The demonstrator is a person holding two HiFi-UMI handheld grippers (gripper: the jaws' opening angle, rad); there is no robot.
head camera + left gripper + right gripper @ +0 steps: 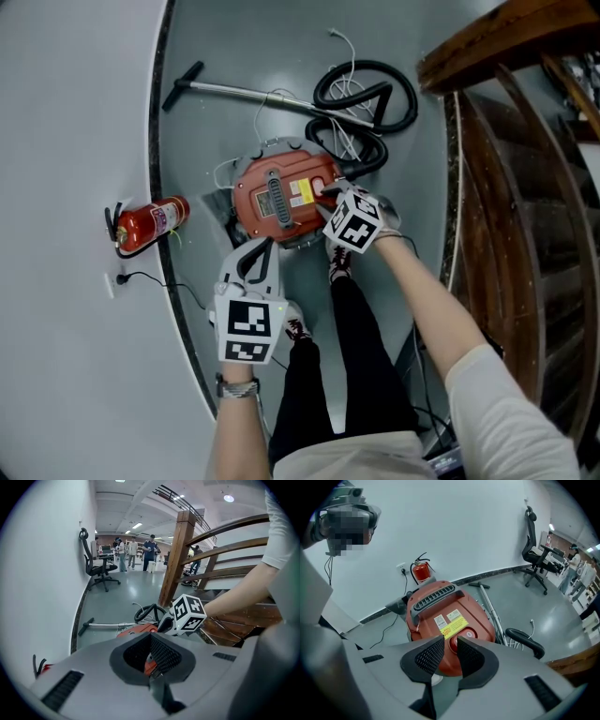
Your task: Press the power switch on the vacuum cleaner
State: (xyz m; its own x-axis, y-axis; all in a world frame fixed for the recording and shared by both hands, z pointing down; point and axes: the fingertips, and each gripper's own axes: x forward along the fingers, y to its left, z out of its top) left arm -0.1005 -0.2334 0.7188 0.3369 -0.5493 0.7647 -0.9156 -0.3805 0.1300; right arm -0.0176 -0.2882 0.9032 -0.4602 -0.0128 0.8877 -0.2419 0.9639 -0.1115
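The red vacuum cleaner (281,195) (445,613) stands on the grey floor by the curved white wall. Its round red power switch (461,635) sits on the top next to a yellow label. My right gripper (330,195) (450,640) hovers just over that switch, jaws a narrow gap apart with nothing held; whether a tip touches the switch I cannot tell. My left gripper (261,246) (150,637) hangs nearer to me, short of the vacuum's front edge, shut and empty. In the left gripper view the right gripper's marker cube (188,613) shows over the vacuum (138,630).
A black hose (366,103) and a metal wand (244,91) lie behind the vacuum. A red fire extinguisher (150,223) stands at the wall on the left. A wooden stair railing (506,141) runs along the right. Far off are an office chair (98,566) and several people.
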